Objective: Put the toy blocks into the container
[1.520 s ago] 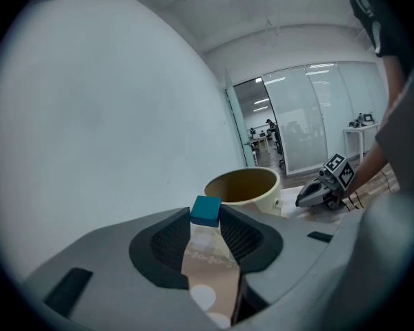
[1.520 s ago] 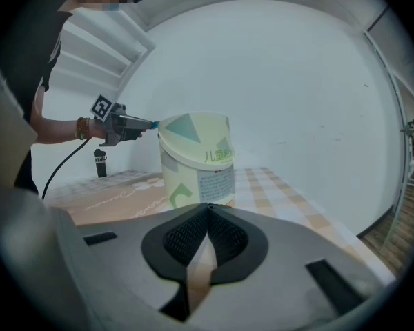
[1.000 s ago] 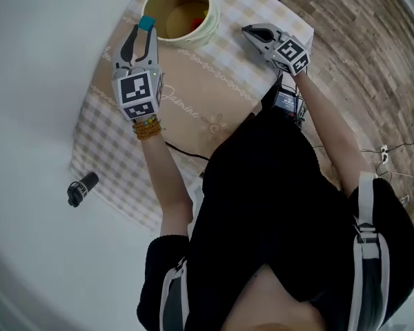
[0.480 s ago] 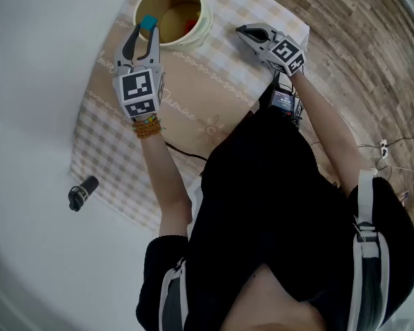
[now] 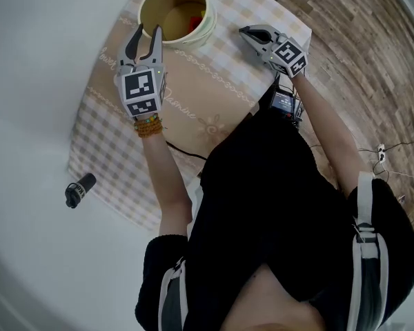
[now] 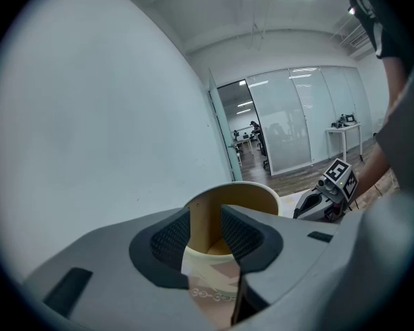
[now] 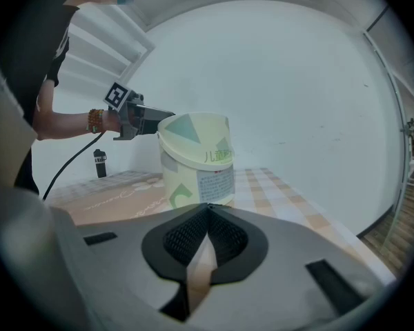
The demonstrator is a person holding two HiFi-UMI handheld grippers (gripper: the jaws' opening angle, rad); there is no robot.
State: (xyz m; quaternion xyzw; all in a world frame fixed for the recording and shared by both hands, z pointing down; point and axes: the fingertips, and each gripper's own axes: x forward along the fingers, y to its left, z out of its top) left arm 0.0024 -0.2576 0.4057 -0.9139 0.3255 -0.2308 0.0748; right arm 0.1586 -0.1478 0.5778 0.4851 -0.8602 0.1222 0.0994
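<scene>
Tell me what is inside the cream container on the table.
Head view: a red block by the container's right inner wall. The near wall covers part of the bottom, so other blocks may be hidden.

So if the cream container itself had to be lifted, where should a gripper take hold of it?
Probably on the rim of the container, coming down from above with one jaw inside the wall and one outside. It stands upright and open-topped, and its round body looks too wide for the jaws to span from the side.
</scene>
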